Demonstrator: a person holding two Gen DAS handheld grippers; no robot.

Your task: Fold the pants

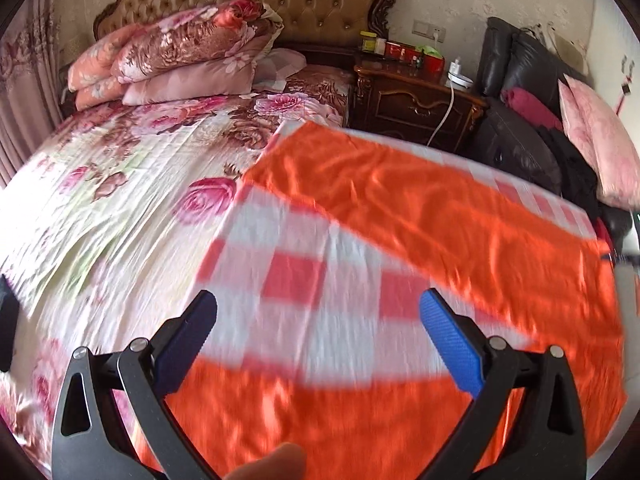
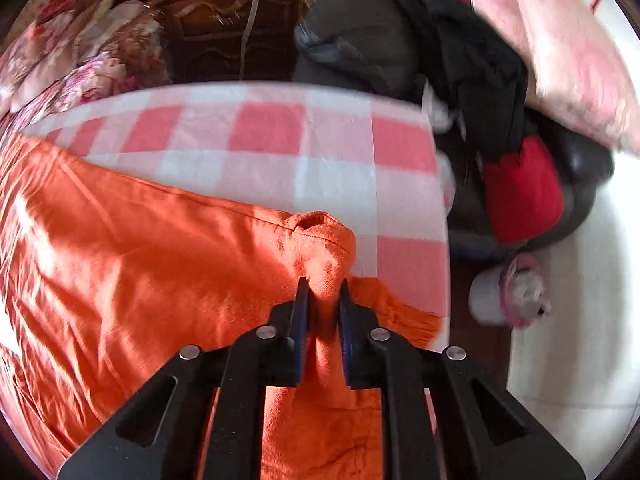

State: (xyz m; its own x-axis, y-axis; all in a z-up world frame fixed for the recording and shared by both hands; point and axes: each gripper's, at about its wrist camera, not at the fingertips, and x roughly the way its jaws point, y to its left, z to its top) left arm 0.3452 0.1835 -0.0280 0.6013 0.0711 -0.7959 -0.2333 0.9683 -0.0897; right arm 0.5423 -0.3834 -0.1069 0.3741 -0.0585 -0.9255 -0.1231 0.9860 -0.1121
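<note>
Bright orange pants (image 1: 440, 208) lie spread on a pink-and-white checked cloth (image 1: 292, 276) over the bed. My left gripper (image 1: 318, 306) hovers above the cloth between the two orange legs, its blue-padded fingers wide apart with nothing between them. In the right wrist view the orange pants (image 2: 140, 272) cover the left half, and my right gripper (image 2: 323, 286) is shut on a bunched fold of their fabric near the cloth's right edge. The checked cloth (image 2: 280, 148) shows beyond that fold.
A floral bedspread (image 1: 112, 184) with stacked pillows (image 1: 180, 52) fills the left. A dark wooden nightstand (image 1: 412, 96) and a black sofa (image 1: 520, 80) piled with clothes (image 2: 480, 64) stand past the bed's edge. A white container (image 2: 504, 296) sits on the floor.
</note>
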